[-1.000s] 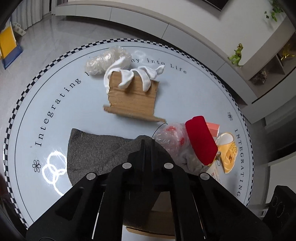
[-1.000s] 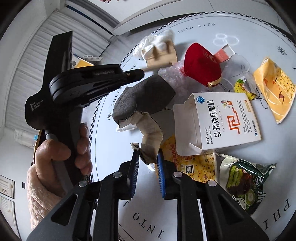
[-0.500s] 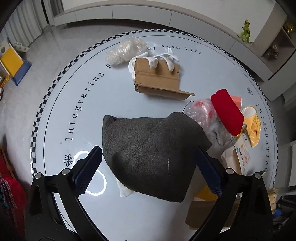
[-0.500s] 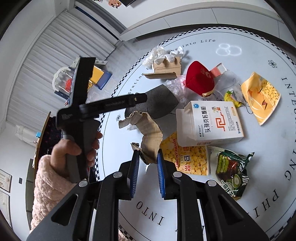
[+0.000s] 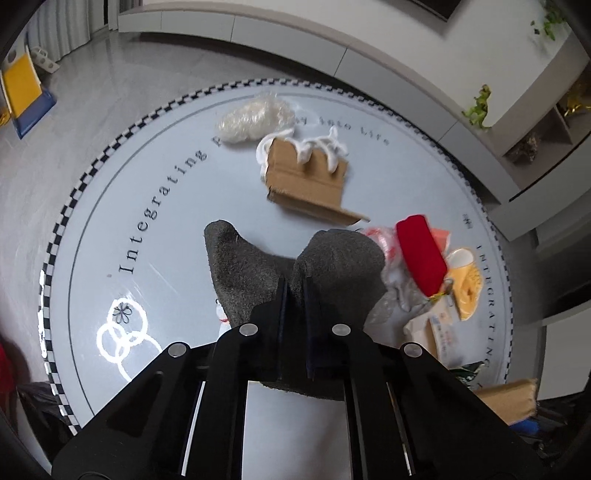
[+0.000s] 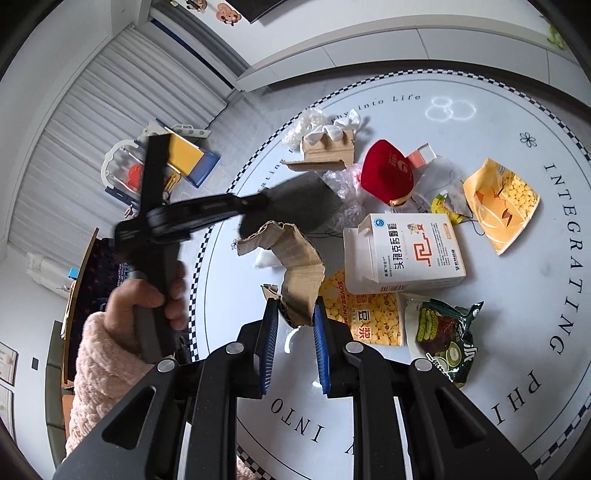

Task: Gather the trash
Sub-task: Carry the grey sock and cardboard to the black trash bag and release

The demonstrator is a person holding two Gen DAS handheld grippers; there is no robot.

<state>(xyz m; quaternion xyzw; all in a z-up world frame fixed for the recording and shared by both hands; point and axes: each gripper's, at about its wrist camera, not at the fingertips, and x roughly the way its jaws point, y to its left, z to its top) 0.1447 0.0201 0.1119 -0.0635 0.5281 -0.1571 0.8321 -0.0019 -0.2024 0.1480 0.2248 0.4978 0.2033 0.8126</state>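
Left claw (image 5: 293, 295) clamped on grey felt (image 5: 332, 258); right claw (image 6: 293, 314) clamped on cardboard strip (image 6: 295, 258); table (image 5: 166, 192) reads "Integrating".

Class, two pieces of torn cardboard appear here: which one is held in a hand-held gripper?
The curled cardboard strip in the right hand-held gripper; the other cardboard piece lies on the table beneath white scraps.

A round white bench (image 5: 110, 206) with a checkered rim and printed lettering stands on grey floor. Beyond its far edge runs a low white cabinet (image 5: 258, 33). Far right, a small green plant (image 5: 480, 107) sits on a shelf. Far left hang white vertical blinds (image 6: 92, 122).
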